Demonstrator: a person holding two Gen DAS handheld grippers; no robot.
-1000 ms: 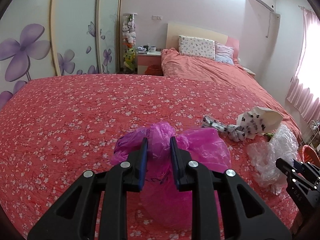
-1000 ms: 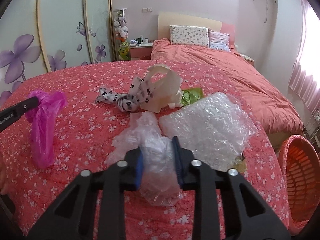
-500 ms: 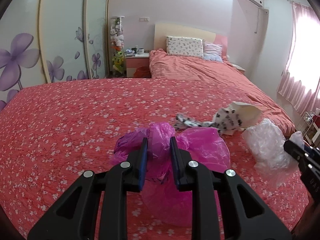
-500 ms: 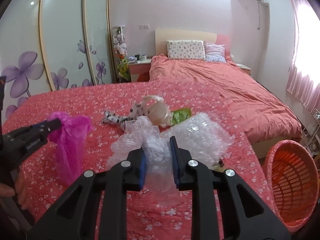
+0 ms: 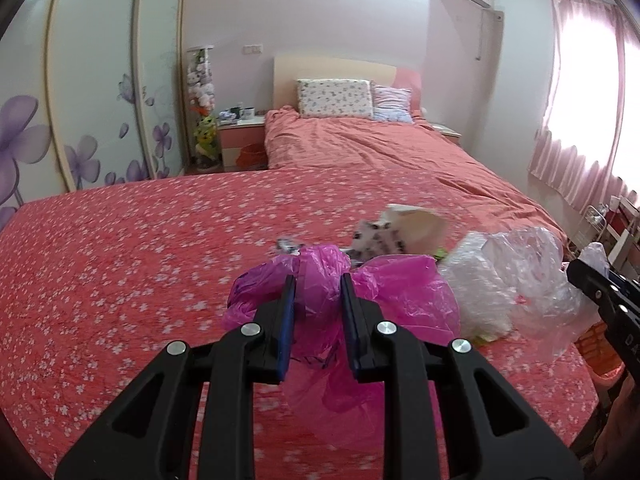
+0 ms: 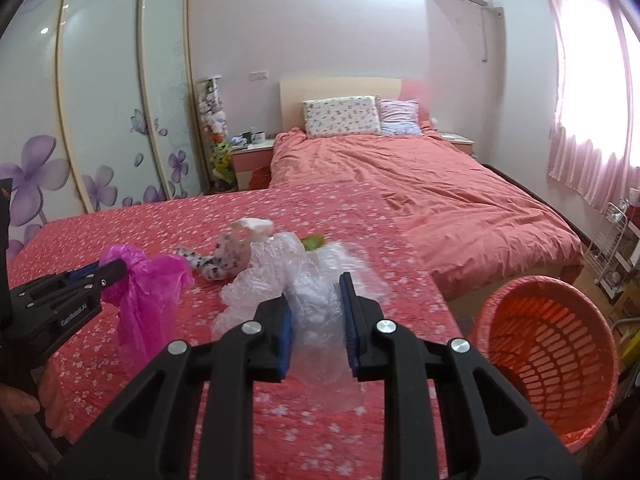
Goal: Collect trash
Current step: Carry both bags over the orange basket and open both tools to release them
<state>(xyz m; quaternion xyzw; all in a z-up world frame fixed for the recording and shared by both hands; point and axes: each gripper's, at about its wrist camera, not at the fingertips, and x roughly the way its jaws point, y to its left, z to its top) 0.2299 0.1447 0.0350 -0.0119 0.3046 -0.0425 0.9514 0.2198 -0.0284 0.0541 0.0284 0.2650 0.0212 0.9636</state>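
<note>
Grippers two: left gripper pinches pink bag; right gripper clear plastic.

The bedspread is coloured red and is covered with small white flowers. The plastic bag is seen in magenta, the film is clear, the basket is orange, and the wardrobe doors are printed with purple flowers

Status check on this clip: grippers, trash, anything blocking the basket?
Left gripper shut on pink bag. Right gripper shut on clear plastic. Orange basket open at right, path unobstructed. Spotted bag on the bed.
</note>
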